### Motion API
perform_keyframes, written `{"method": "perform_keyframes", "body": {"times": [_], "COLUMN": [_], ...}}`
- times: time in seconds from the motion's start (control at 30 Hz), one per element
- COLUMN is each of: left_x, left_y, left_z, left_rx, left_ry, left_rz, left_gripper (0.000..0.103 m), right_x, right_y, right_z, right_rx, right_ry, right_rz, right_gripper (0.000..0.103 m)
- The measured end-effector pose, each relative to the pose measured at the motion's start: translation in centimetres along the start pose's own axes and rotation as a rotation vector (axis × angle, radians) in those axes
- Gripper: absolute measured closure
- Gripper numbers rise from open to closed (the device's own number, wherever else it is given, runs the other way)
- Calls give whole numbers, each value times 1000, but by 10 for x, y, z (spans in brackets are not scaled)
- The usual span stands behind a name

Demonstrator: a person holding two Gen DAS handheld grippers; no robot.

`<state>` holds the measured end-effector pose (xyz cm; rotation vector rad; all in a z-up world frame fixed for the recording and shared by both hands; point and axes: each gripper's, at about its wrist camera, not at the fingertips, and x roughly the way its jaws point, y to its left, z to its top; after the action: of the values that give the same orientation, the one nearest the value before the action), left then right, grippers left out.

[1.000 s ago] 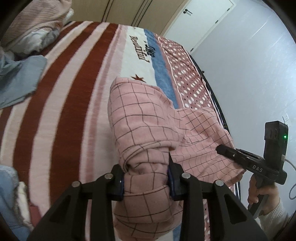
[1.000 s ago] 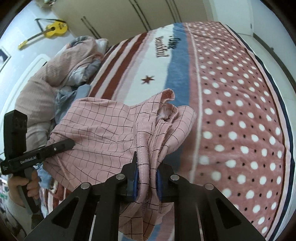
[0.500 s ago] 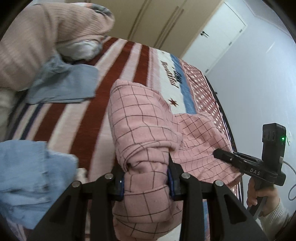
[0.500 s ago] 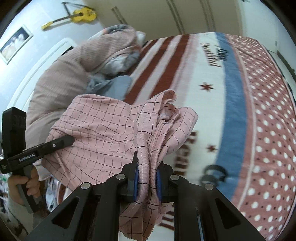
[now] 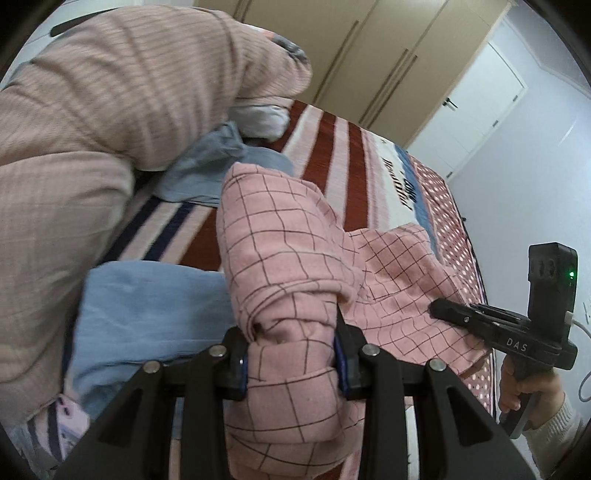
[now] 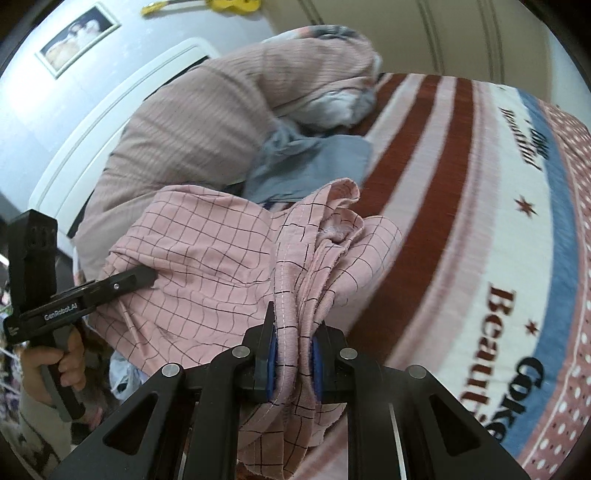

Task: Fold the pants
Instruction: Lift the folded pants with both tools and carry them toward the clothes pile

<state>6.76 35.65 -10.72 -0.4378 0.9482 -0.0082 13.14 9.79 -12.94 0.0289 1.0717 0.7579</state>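
A pair of pink checked pants (image 5: pixel 295 258) is held up above the bed (image 6: pixel 461 206), gripped at two places and stretched between the two grippers. In the left wrist view, the left gripper (image 5: pixel 291 354) is seen with its jaws closed on a thick, bunched roll of the pink fabric, which fills the gap between the blue pads and spills over below them. In the right wrist view, the right gripper (image 6: pixel 293 360) is seen with its jaws set narrow, clamped on a stitched, ribbed edge of the same pants, several layers of cloth being gathered between the pads. From that grip the fabric rises in folds and spreads leftward toward the other gripper, whose black body is held by a hand (image 6: pixel 55 365) at the left edge of the view. In the left wrist view the right gripper's body is likewise seen at the right edge, held by a hand (image 5: pixel 524 384) in a cream knitted sleeve (image 5: pixel 554 435), a green light being lit on its upright block.

The bed is covered by a blanket (image 6: pixel 498 258) with red and white stripes, a blue band, dark lettering, small stars and a pink section with white dots. A large pinkish ribbed duvet (image 5: pixel 92 129) is heaped at the head of the bed. Beside it a grey-blue garment (image 6: pixel 314 166) lies crumpled on the blanket, and a light blue garment (image 5: pixel 147 314) is seen below the left gripper. A wardrobe (image 5: pixel 369 55) and a white door (image 5: pixel 480 99) stand behind the bed; a framed picture (image 6: pixel 77 37) and a yellow guitar (image 6: pixel 229 4) hang on the wall.
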Motion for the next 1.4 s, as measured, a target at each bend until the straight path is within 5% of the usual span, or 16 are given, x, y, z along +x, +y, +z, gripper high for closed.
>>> {"method": "perform_keyframes", "body": {"times": [0.6, 1.0, 1.4], "left_x": [-24, -7, -3], "left_y": [116, 141, 148], "left_z": [-9, -32, -25], "left_rx": [3, -32, -22], "left_ry": [69, 144, 142], "left_rz": [130, 165, 177], "left_gripper": [73, 72, 70], "right_x": [92, 123, 124], "right_y": [107, 102, 113], "right_z": [-6, -36, -21], "right_rx": [-30, 58, 52], "right_ry": [131, 226, 178], "right_rz": [93, 112, 108], "right_gripper": [94, 94, 95]}}
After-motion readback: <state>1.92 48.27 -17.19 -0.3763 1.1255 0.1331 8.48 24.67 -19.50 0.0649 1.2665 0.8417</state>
